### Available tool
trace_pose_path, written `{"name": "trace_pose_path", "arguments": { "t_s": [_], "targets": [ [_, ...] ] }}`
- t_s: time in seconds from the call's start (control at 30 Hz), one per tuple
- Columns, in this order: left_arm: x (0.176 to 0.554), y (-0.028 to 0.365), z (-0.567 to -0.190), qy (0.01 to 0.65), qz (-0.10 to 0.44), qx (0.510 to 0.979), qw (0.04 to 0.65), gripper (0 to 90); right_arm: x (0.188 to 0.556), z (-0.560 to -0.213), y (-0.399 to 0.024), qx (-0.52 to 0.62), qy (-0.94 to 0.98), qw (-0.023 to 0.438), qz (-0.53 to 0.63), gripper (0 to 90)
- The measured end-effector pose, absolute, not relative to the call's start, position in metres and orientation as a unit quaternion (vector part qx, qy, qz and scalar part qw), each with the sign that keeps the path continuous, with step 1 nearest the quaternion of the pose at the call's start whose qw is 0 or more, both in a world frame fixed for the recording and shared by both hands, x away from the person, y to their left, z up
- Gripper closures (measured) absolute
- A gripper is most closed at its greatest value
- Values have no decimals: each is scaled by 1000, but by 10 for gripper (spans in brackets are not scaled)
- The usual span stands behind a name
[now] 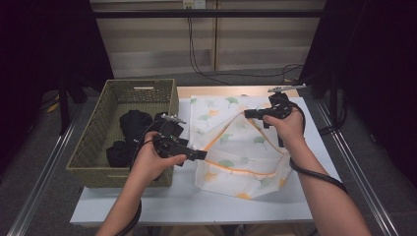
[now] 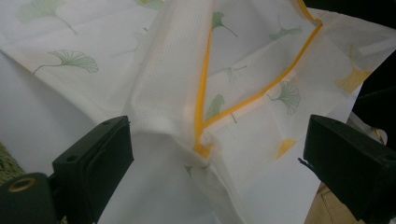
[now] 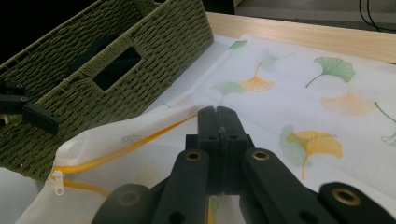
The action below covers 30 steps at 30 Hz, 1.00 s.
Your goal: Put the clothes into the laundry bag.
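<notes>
2 grippers are at work on 1 white mesh bag [image 1: 236,147] printed with green and orange leaves. The bag lies on the right half of the tabletop [image 1: 162,201], its far side near the far edge and its near side short of the near edge. Its long axis runs roughly from the far edge toward you. The yellow zipper [image 1: 246,169] crosses the near part of the bag and a second yellow line climbs toward your right hand.

Your right gripper [image 1: 248,114] is clamped on a lifted fold of the bag over the far right part of the tabletop; its jaws are pressed together on the fabric, which tents up to that point. In the right gripper view the zipper pull [image 3: 57,182] sits at the bag's end nearest the basket.

Your left gripper [image 2: 215,154] has its jaws apart, with the bag's zipper corner between them and untouched.

The green woven basket [image 1: 98,123] stands at the left edge, dark clothes [image 1: 130,132] inside.
</notes>
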<state>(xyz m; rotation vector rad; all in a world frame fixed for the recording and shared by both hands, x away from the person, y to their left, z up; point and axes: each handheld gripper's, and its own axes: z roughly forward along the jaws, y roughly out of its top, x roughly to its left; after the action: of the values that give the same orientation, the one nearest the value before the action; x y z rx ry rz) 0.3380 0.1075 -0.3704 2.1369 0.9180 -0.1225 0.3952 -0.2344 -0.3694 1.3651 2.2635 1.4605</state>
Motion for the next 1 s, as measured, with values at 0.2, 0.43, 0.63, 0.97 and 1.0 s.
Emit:
{"name": "trace_pose_path", "arguments": {
  "t_s": [0.2,0.43,0.63,0.97,1.0],
  "targets": [
    [339,107,-371,357,-49,846,393,79,396,-366,-236,451,747,64,485,900],
    [339,107,-366,355,-46,847,394,79,397,-368,-235,452,746,61,485,900],
    [340,108,-363,352,-44,849,391,79,398,-368,-233,453,746,60,484,900],
    [346,115,-355,354,-45,848,392,79,398,-368,-236,455,745,60,484,900],
    [347,116,-354,358,-43,846,392,79,398,-368,-236,455,745,60,483,900]
  ]
}}
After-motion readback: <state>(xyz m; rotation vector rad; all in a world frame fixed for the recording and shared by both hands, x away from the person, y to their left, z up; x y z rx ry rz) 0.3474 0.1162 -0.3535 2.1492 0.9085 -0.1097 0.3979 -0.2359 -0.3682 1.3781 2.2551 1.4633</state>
